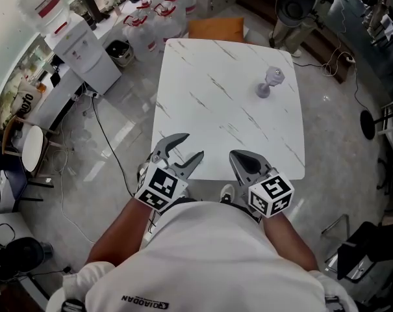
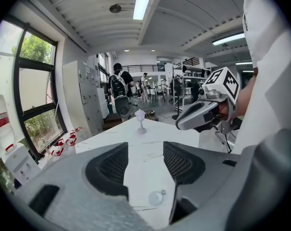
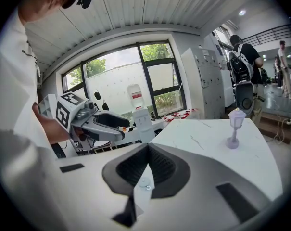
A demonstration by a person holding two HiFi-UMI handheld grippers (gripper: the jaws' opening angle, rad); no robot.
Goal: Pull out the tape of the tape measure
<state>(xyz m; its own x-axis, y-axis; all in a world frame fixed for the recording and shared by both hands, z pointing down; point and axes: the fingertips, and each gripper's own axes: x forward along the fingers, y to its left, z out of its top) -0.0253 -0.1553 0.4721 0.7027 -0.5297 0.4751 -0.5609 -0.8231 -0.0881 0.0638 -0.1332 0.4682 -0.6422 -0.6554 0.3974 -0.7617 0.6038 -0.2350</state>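
Note:
No tape measure shows in any view. My left gripper [image 1: 193, 145] hovers over the near edge of the white marble table [image 1: 209, 103], open, with nothing between its jaws [image 2: 145, 146]. My right gripper [image 1: 239, 156] hangs beside it at the same edge, shut and empty, its jaws meeting at the tips [image 3: 147, 148]. Each gripper appears in the other's view: the right gripper [image 2: 186, 123] and the left gripper [image 3: 117, 127]. A small pale-purple lantern figurine [image 1: 269, 82] stands upright at the far right of the table, well beyond both grippers.
The figurine [image 2: 141, 120] [image 3: 234, 126] is the only thing on the table. A water dispenser [image 1: 82, 51], several water jugs [image 1: 154, 18] and an orange seat [image 1: 215, 28] stand beyond the far edge. Cables trail on the floor at left. A person with a backpack [image 2: 118, 87] stands far off.

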